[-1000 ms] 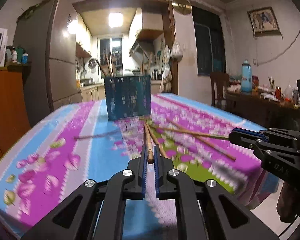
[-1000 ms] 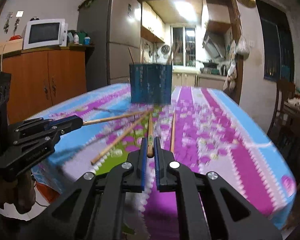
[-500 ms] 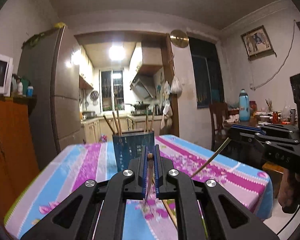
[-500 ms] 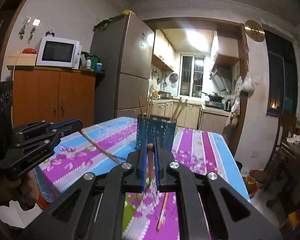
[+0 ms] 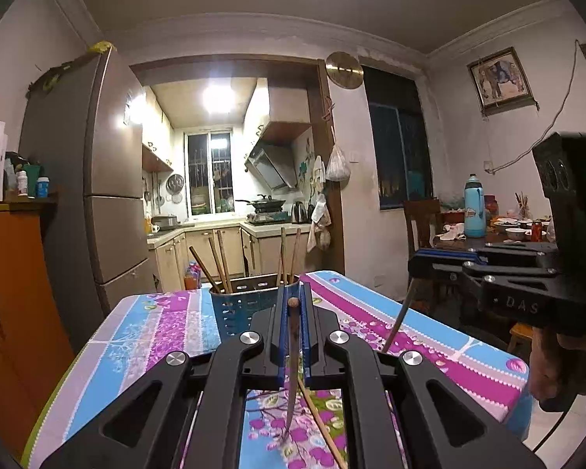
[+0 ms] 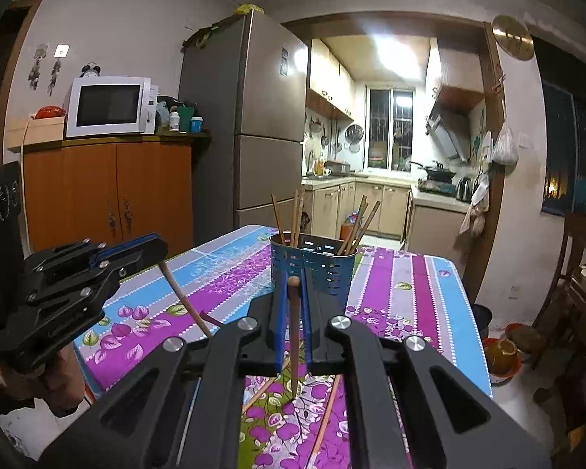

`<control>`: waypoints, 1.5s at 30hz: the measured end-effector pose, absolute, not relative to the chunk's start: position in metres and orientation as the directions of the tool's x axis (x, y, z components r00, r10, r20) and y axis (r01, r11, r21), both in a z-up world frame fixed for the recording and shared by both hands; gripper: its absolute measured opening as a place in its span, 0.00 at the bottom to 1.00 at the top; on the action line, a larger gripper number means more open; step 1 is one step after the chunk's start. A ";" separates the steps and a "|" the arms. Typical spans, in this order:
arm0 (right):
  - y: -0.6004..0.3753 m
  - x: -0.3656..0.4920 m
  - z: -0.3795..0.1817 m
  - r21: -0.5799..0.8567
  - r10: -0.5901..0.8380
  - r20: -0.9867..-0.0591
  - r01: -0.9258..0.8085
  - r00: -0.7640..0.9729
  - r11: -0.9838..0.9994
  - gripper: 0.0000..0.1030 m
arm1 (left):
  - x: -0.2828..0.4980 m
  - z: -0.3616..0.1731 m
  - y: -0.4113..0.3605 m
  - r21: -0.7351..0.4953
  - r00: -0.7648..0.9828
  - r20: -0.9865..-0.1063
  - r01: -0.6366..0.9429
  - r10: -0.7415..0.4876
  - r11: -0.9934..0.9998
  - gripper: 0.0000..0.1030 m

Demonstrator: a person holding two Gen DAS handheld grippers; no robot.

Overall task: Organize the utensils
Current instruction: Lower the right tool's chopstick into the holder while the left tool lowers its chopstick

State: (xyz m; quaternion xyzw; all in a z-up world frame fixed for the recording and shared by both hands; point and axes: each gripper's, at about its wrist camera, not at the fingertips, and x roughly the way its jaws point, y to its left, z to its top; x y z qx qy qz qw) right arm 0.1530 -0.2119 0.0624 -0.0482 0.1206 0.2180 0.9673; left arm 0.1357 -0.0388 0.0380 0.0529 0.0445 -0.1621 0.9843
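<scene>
- The left gripper (image 5: 292, 305) is clamped on a dark chopstick (image 5: 292, 367), gripped near its round top end; the stick hangs down, its tip above the tablecloth (image 5: 156, 336).
- The right gripper (image 6: 293, 285) is clamped the same way on a brown chopstick (image 6: 294, 344) that hangs down over the cloth.
- Each gripper shows in the other's view: the right one (image 5: 445, 264) with its stick slanting down, the left one (image 6: 136, 250) likewise.
- A blue perforated holder (image 6: 312, 269) stands on the table beyond both grippers, with several chopsticks upright in it.
- More chopsticks (image 6: 326, 410) lie loose on the cloth below the grippers.
</scene>
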 end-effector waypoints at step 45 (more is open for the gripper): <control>-0.200 0.301 0.245 0.004 0.423 -0.287 -0.440 0.860 0.898 0.05 | 0.289 0.229 -0.020 -0.013 0.949 0.028 0.313 -0.313 0.950 0.07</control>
